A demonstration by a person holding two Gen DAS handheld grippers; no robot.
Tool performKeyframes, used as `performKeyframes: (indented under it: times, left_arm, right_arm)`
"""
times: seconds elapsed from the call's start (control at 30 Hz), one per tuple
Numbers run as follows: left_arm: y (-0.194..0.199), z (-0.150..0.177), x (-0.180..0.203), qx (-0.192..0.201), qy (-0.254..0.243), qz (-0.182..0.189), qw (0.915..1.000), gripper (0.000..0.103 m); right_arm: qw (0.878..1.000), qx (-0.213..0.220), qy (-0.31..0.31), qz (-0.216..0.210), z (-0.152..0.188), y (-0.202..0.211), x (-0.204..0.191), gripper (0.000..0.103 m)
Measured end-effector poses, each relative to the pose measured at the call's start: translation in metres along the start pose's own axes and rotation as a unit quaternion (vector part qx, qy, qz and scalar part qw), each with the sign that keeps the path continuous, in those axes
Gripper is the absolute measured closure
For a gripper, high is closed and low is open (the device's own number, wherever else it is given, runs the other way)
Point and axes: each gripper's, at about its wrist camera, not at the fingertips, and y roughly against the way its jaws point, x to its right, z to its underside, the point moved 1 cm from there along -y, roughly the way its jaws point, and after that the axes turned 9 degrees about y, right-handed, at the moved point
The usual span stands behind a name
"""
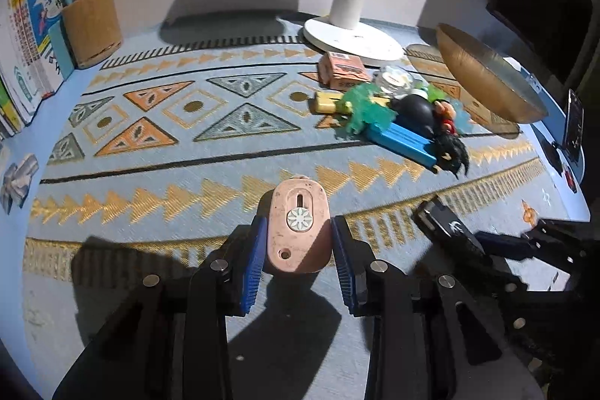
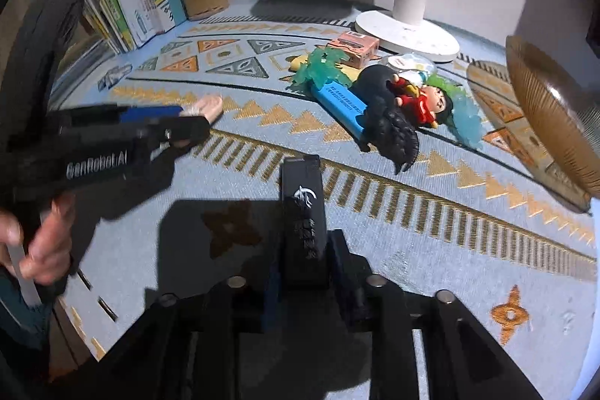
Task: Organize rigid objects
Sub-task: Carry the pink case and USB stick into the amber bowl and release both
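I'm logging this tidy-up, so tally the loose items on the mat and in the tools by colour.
Pink: 2, held cutter, small box
Black: 3, held case, dinosaur, round object
Blue: 1, flat case
Green: 1, translucent toy
Red: 1, figurine
Total: 8

woven cloth mat (image 1: 150, 175), glossy ribbed bowl (image 2: 543, 107)

The left hand-held gripper (image 1: 299, 242) sits bottom centre, fingers clamped on something pink; the right hand-held gripper (image 2: 302, 261) likewise pinches something black.
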Motion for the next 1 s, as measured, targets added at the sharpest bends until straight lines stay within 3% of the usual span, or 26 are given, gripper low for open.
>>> performKeyframes:
  times: [0.17, 0.2, 0.43, 0.57, 0.77, 1.0]
  left_arm:
    - [0.008, 0.005, 0.004, 0.002, -0.001, -0.002, 1.0, 0.071]
    - [0.01, 0.006, 0.004, 0.002, -0.001, -0.003, 1.0, 0.071]
    - [0.032, 0.003, 0.015, 0.023, -0.013, -0.002, 0.9997, 0.071]
    - [0.055, -0.007, 0.032, 0.052, -0.032, 0.006, 0.9981, 0.071]
    - [0.096, -0.031, 0.082, 0.117, -0.083, 0.013, 0.9896, 0.071]
    - [0.126, -0.081, 0.16, 0.164, -0.139, 0.075, 0.9737, 0.071]
  right_arm:
    - [0.999, 0.003, 0.021, 0.035, -0.011, -0.007, -0.014, 0.07]
    - [0.999, 0.002, 0.026, 0.039, -0.01, -0.007, -0.016, 0.076]
    - [0.999, 0.029, 0.003, -0.022, -0.002, 0.015, -0.023, 0.079]
    - [0.997, 0.078, -0.008, -0.005, -0.008, 0.057, -0.009, 0.079]
    - [0.984, 0.158, -0.057, 0.059, -0.012, 0.138, 0.045, 0.079]
    - [0.955, 0.211, -0.113, 0.176, -0.006, 0.221, 0.124, 0.079]
